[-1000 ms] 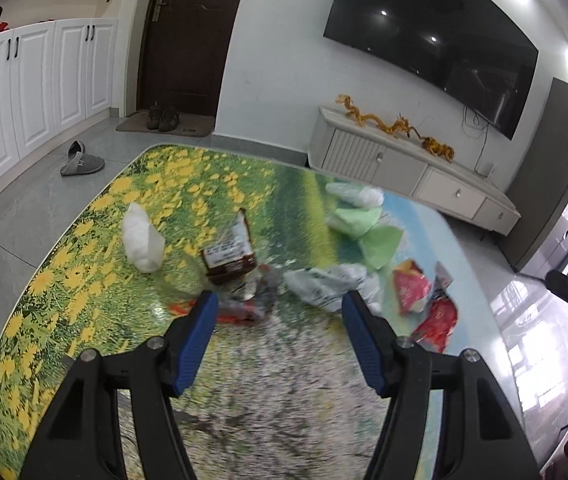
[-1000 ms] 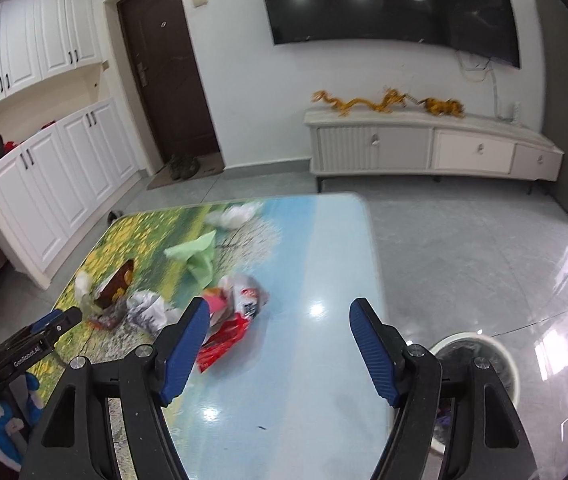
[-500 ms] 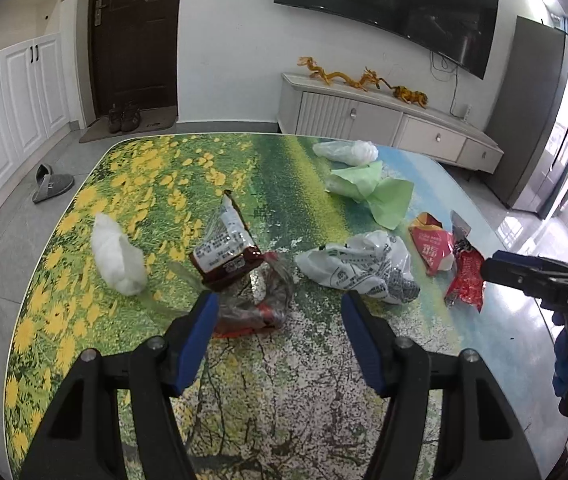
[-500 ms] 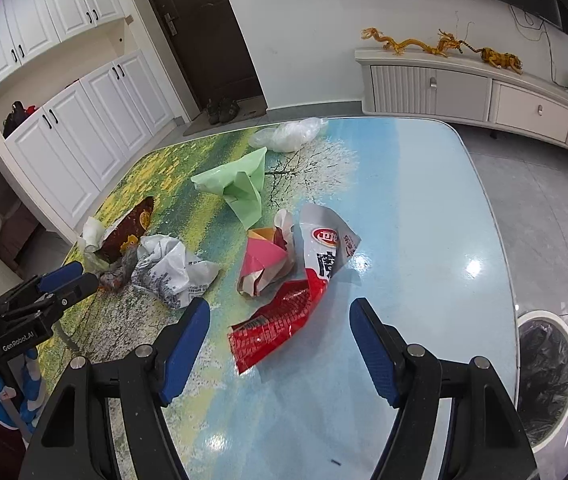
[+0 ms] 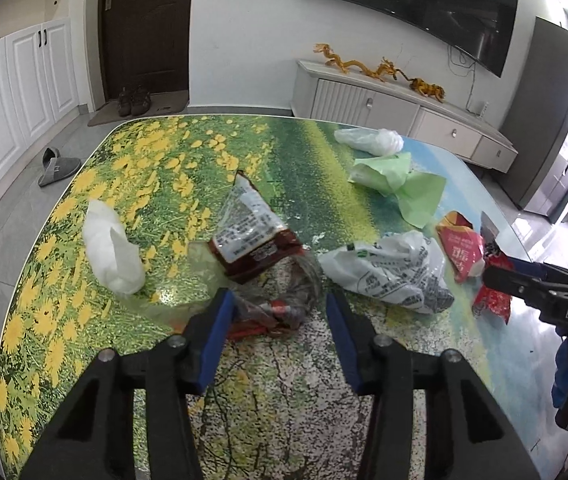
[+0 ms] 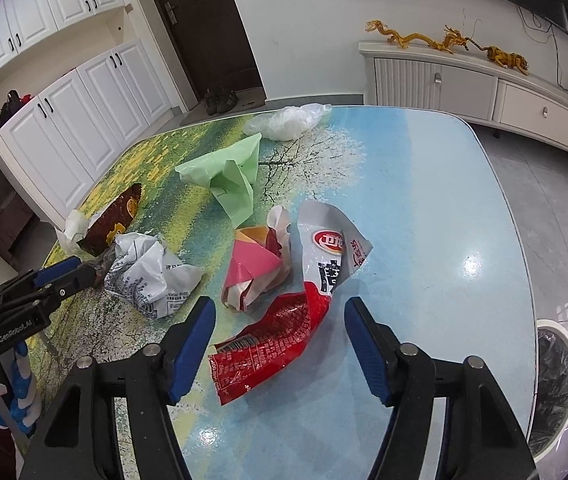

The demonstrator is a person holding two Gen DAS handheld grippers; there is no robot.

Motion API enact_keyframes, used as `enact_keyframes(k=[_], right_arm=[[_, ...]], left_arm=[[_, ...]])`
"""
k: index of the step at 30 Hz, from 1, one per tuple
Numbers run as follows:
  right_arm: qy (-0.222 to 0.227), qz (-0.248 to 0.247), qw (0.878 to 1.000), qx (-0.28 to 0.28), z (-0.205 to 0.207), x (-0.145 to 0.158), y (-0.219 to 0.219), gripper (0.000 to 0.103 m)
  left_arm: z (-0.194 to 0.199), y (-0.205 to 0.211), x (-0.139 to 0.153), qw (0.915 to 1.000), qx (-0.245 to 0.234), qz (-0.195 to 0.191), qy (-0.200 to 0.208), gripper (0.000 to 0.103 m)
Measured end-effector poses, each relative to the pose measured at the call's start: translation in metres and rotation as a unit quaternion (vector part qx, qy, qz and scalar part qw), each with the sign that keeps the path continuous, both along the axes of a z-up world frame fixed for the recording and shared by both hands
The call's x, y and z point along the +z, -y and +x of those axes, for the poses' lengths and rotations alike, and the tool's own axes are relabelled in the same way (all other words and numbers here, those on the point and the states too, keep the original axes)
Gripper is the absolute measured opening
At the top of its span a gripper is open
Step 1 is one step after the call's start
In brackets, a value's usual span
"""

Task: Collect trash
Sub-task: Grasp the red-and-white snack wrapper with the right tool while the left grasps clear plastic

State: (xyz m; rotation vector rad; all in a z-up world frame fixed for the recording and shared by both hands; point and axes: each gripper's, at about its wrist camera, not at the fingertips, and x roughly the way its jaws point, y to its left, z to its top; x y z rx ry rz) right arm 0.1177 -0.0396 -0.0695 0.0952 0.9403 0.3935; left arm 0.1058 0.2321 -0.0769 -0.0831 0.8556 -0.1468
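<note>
Your left gripper (image 5: 275, 320) – fingers narrowing, not yet pinching – straddles the crumpled clear wrapper (image 5: 279, 300); its bulk lies just ahead, crosswise.

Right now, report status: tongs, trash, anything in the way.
Left tongs closing around crumpled clear wrapper, not yet clamped. Right tongs open, closing over red snack bag. Bin on the floor beside table. Nothing blocking.

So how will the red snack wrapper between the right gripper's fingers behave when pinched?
The red snack wrapper looks like thin, creased film, so it will probably crumple and hang limp. It appears empty, so likely very light. Lying on the glossy table, it may slide before the pads bite.
</note>
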Motion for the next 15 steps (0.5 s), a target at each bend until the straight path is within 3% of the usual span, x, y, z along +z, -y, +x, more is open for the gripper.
enact_keyframes(k=[9,11,15], right_arm=[[-0.004,0.003,1.000,0.000,-0.001,-0.004,0.010,0.045],[-0.005,0.007,1.000,0.000,-0.003,-0.003,0.011,0.038],[-0.009,0.017,1.000,-0.003,-0.005,-0.003,0.016,0.035]], left_arm=[[-0.002,0.002,-0.006,0.9999,0.010,-0.004,-0.004,0.028],[-0.005,0.004,-0.006,0.9999,0.009,-0.007,-0.004,0.027],[-0.015,0.005,-0.005,0.9998,0.010,-0.017,-0.005,0.026]])
